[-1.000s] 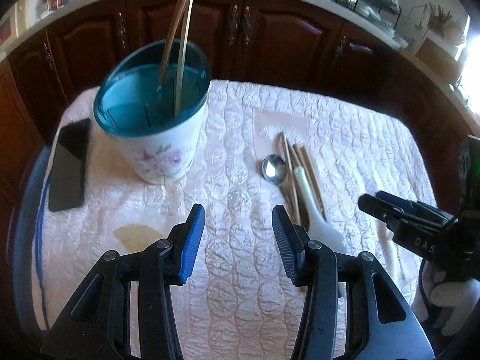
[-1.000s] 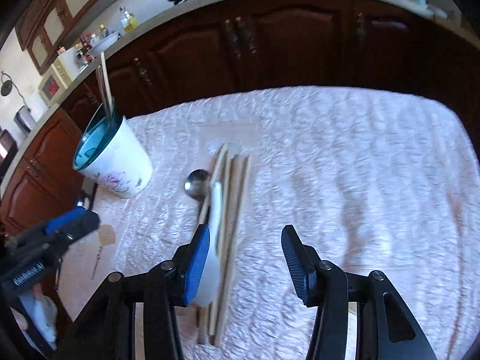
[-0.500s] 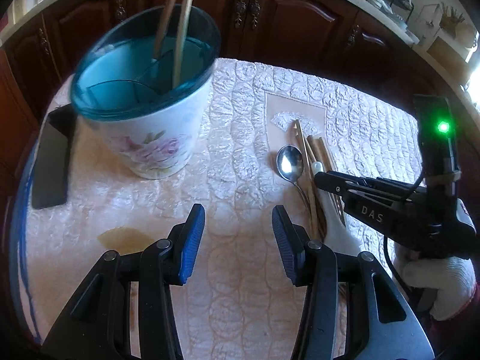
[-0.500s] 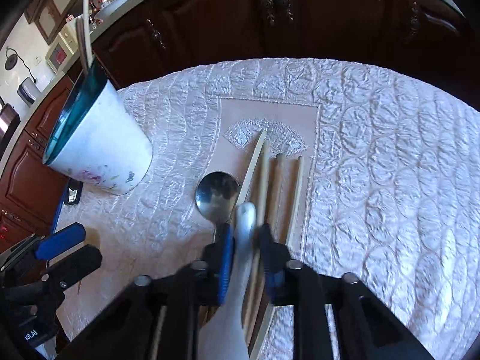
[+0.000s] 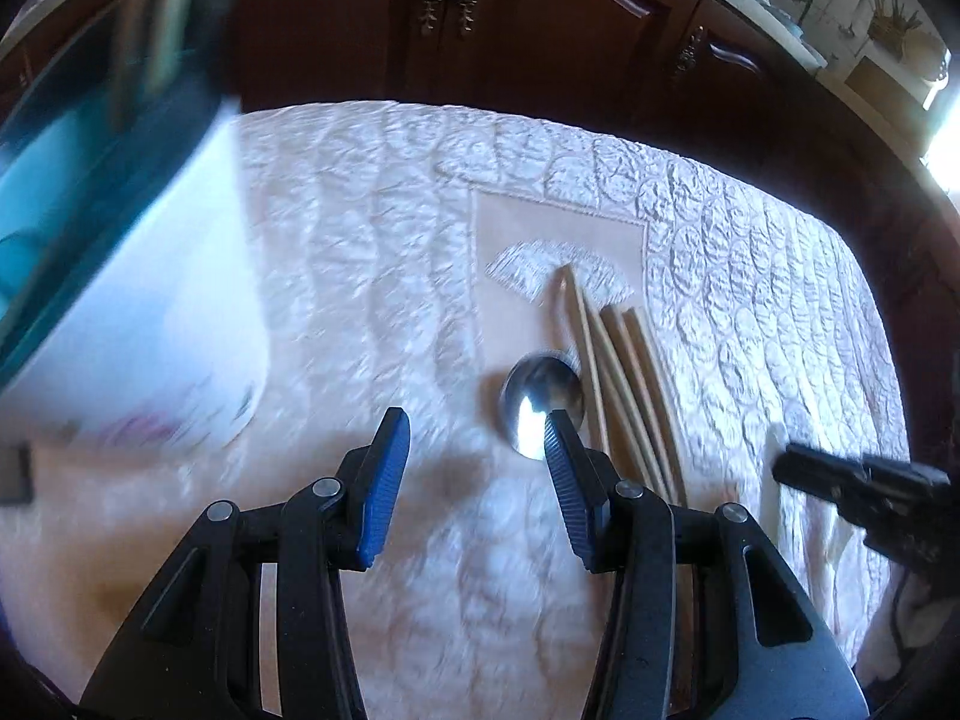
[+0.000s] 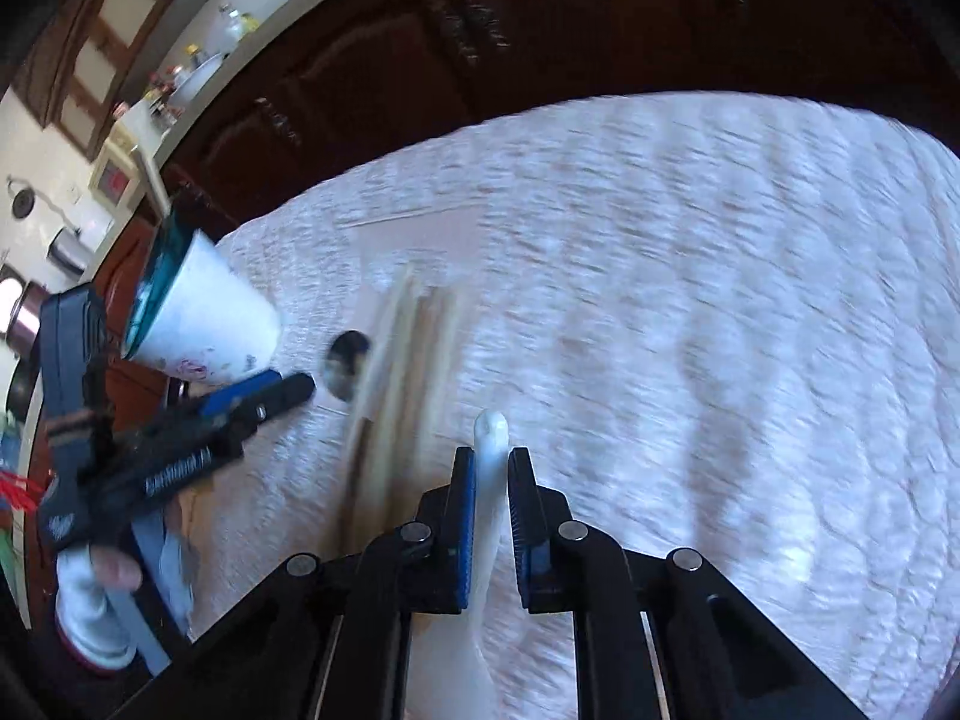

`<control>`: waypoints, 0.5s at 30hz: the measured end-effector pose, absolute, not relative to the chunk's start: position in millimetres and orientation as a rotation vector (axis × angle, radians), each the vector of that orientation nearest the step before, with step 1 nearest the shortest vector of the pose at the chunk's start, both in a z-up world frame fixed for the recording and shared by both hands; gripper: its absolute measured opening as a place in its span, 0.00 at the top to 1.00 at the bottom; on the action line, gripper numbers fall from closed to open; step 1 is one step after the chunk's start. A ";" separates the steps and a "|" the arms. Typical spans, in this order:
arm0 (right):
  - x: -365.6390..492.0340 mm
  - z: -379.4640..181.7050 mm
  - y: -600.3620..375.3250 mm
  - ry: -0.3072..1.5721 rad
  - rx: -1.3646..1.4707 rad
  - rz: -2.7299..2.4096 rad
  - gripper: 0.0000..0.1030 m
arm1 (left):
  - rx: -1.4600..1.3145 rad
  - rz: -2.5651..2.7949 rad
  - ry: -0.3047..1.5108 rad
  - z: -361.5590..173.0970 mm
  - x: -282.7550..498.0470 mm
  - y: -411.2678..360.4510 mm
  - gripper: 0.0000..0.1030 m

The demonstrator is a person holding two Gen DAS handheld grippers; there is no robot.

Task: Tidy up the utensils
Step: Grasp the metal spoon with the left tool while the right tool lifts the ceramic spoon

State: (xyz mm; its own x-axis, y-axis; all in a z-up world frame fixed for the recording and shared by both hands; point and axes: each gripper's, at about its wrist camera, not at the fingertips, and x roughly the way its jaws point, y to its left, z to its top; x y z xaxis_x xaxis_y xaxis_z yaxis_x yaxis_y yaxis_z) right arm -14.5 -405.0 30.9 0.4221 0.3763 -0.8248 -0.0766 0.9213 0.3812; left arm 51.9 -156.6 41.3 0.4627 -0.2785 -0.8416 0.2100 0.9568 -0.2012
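Observation:
My right gripper [image 6: 491, 462] is closing tight on the handle of a white spoon [image 6: 491, 426], and its pads press on both sides. The spoon is held to the right of several wooden chopsticks [image 6: 414, 360]. In the left wrist view, my left gripper [image 5: 474, 420] is open and empty low over the cloth. Its right fingertip overlaps the bowl of a metal spoon [image 5: 540, 402], which lies just left of the chopsticks [image 5: 624, 372]. The white floral utensil holder [image 5: 150, 312] with a teal insert stands at the left, blurred, with chopsticks in it.
A white quilted cloth [image 5: 360, 240] covers the table. A dark phone [image 5: 12, 474] lies at its left edge. Dark wooden cabinets [image 5: 480, 18] run behind the table. The right gripper [image 5: 798, 471] enters the left wrist view from the right, and a person's gloved hand [image 6: 96, 606] holds the left gripper.
My right gripper closed on the white spoon's handle and carried it right of the chopsticks. My left gripper moved down and right, from in front of the holder to the metal spoon.

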 end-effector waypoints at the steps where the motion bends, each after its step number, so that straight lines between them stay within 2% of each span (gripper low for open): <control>1: -16.1 28.7 -410.1 1.107 0.322 0.289 0.91 | -0.072 -0.309 1.050 39.5 56.7 -159.9 0.55; 5: -21.3 21.5 -426.7 1.115 0.367 0.310 0.91 | -0.043 -0.341 1.075 31.6 69.0 -171.8 0.57; 6: -22.2 20.2 -430.1 1.121 0.379 0.320 0.91 | -0.035 -0.352 1.075 31.0 70.0 -174.2 0.70; 8: -22.3 20.1 -433.2 1.126 0.364 0.321 0.91 | -0.024 -0.370 1.075 31.3 70.3 -177.5 0.87; 9: -21.1 19.1 -432.1 1.128 0.361 0.322 0.91 | -0.025 -0.370 1.074 32.1 69.2 -177.1 0.90; 15: -19.2 12.4 -398.7 1.157 0.332 0.378 0.91 | -0.049 -0.369 1.088 36.2 49.5 -154.5 0.95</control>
State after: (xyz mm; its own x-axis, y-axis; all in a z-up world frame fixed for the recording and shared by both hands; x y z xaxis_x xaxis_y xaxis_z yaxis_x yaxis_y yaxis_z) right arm -19.2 -398.7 12.4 0.3528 0.4531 -0.8187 -0.1171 0.8894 0.4418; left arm 49.5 -154.5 36.2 0.4094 -0.3168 -0.8556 0.2688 0.9380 -0.2187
